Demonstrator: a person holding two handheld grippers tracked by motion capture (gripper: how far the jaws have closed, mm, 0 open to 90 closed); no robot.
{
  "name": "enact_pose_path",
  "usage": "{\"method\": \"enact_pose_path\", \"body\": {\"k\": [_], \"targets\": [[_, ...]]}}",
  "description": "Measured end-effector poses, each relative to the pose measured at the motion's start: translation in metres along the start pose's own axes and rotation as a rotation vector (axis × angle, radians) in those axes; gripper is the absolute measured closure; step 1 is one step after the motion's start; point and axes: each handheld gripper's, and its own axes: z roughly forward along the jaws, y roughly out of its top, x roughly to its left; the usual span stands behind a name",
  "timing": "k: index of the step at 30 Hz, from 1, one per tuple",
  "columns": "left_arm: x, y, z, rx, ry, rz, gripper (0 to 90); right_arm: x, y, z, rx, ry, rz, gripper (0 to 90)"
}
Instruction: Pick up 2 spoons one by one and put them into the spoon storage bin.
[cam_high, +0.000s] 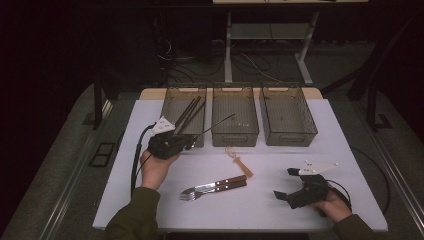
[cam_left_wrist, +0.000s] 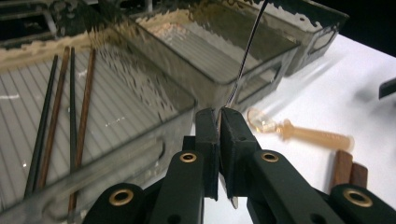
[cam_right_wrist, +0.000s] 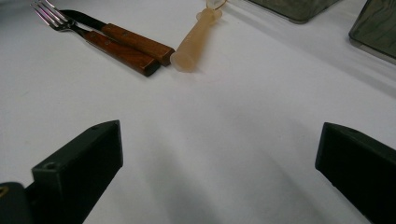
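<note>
- Dark surroundings frame a white desk (cam_high: 280, 200) with three smoky plastic bins along its far edge.
- Left tool (cam_high: 192, 141) is clamped tight on a thin dark chopstick (cam_left_wrist: 247, 56), which rises from its jaws up and ahead, over the middle bin (cam_high: 235, 117).
- Beside that tool's tips, the left bin (cam_left_wrist: 116, 121) already holds four chopsticks (cam_left_wrist: 70, 112).
- Right tool (cam_right_wrist: 219, 154) rests wide open and empty; ahead of it lie a fork and knife (cam_right_wrist: 121, 44) and a translucent spoon (cam_right_wrist: 194, 42).
- Sorting looks under way: carrying the chopstick to its bin.
- Next move likely calls for swinging it over the left bin, levelling it, then releasing.
</note>
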Motion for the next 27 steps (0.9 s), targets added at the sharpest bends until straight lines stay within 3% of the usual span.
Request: {"method": "enact_pose_path", "body": {"k": [21, 27], "targets": [[-0.003, 0.046, 0.061, -0.028, 0.022, -0.031, 86.1, -0.001, 0.0, 0.0, -0.008, -0.004, 0.003, 0.7], [-0.005, 0.055, 0.078, -0.01, 0.041, -0.028, 86.1, 0.0, 0.0, -0.001, -0.009, -0.002, 0.003, 0.7]]}}
